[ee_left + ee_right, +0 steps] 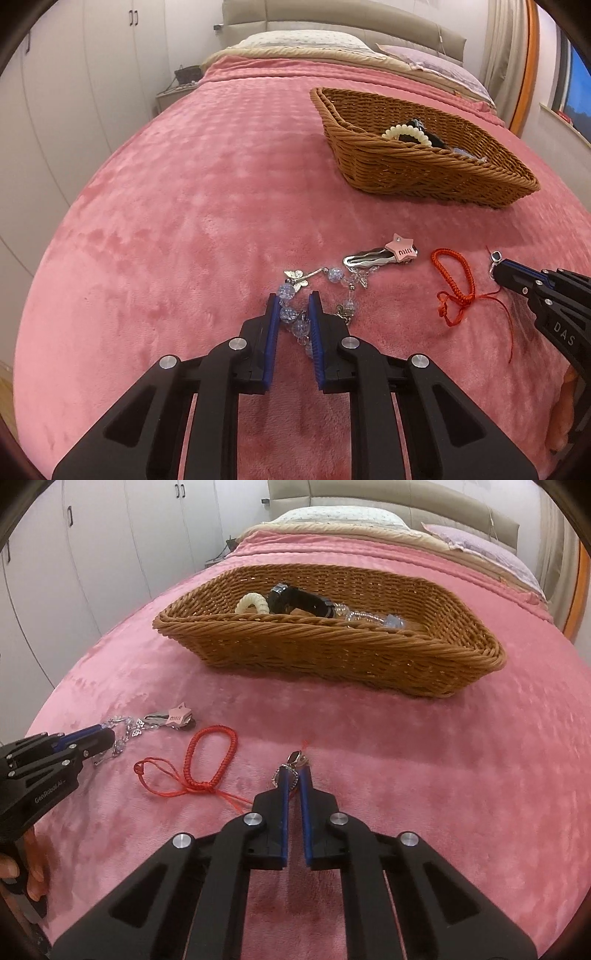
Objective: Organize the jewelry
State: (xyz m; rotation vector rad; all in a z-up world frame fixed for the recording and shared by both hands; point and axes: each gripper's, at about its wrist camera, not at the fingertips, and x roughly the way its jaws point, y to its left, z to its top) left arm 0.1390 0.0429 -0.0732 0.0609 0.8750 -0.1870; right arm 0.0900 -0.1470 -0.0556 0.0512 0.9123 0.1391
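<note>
My left gripper (294, 299) jaws pinch the beaded bracelet (295, 317), my right gripper (293, 773) jaws the ring pendant (295, 762) (both basket-bound (332, 646), I judge).

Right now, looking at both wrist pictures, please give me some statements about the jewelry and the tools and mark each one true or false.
1. The left tool is closed on the blue bead bracelet. True.
2. The right tool is wide open above the blanket. False: it is shut on a small silver pendant.
3. The red cord bracelet lies inside the wicker basket. False: it lies on the blanket, between the two tools.
4. A cream coil hair tie is in the basket. True.
5. The pink star hair clip lies on the blanket beside the bead bracelet. True.
</note>
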